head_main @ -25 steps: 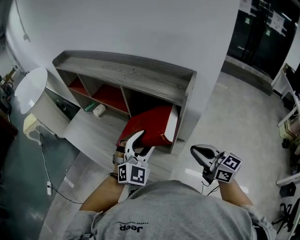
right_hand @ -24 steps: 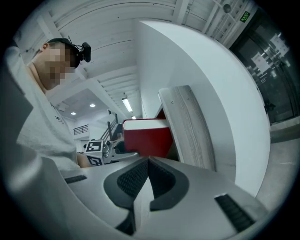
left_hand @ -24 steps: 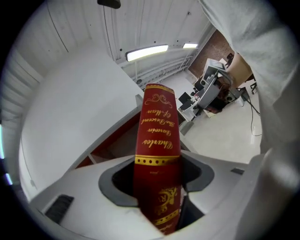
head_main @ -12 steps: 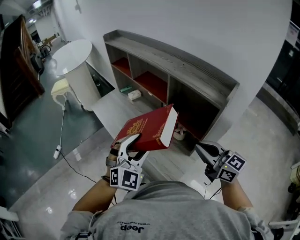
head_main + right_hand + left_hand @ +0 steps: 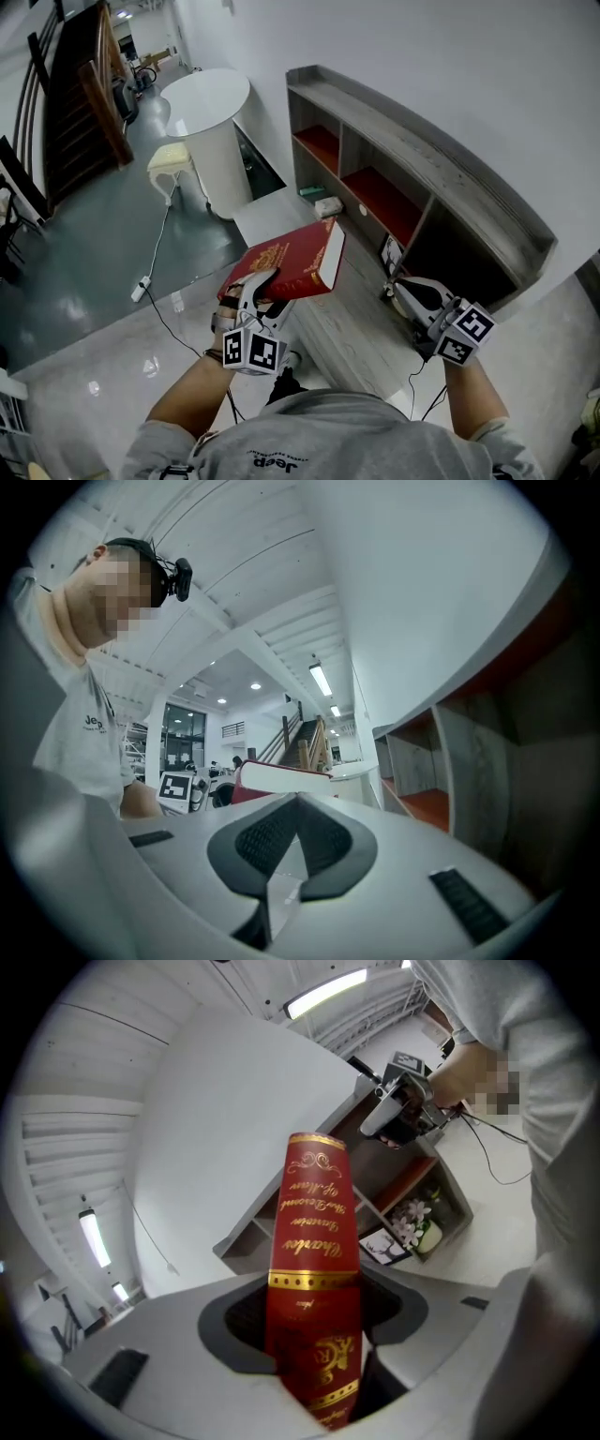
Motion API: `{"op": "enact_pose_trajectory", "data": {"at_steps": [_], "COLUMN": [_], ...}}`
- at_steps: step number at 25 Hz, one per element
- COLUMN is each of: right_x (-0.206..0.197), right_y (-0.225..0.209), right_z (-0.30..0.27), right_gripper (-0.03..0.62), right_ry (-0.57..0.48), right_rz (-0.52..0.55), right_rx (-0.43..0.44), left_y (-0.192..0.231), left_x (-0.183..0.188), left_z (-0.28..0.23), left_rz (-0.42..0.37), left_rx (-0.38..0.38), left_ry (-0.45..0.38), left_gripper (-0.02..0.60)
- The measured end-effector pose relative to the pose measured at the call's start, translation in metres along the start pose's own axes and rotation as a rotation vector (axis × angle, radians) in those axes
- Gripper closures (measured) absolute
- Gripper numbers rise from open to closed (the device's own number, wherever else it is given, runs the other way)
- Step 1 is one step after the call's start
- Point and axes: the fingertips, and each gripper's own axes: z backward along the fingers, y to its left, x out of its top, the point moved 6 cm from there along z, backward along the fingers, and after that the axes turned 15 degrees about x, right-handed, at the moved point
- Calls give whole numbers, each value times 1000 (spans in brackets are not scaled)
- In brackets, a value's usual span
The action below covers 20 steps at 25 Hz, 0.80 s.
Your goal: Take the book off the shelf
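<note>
A thick red book with gold print is out of the shelf, held level in the air in front of me. My left gripper is shut on its near end; in the left gripper view the red spine stands clamped between the two pads. The grey wooden shelf runs along the white wall at the right, its open bays lined red. My right gripper hangs beside the shelf's low front, shut with nothing in it.
A white round table and a cream stool stand to the left of the shelf. A small picture card and a pale box lie at the shelf's foot. A cable trails over the glossy floor. Dark stairs rise at far left.
The book has come out of the right-hand bay in my left gripper and moved left, away from the shelf. The view has swung left; the right gripper stays shut beside the shelf.
</note>
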Motion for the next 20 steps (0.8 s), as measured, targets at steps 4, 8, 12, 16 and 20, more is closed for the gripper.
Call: {"op": "enact_pose_trajectory", "data": {"at_steps": [4,8,12,16,20], "right_x": [-6,-19,-31,-48,-66], "right_y": [-41,-84,-132,-180,-221], "right_z": [-73,-146,-215,-275,-322], "right_gripper": [585,585,585,585,585], "right_ry": [24,68,95,116,146], "right_rz": [-4,-17,-40,-64,-82], "right_rx": [18,28,24,12,10], "left_y": [36,68,87,94,87], "left_x": [-68,-140,-207,-267,-317], "left_z": [-49,-108,-169,-230,-284], "left_rz": [-28,-42,-42,-51,-63], "left_rx": [20,25,17,-11,-33], "left_ry": [47,86,124,164,192], "left_gripper": [331,331,331,333,333]}}
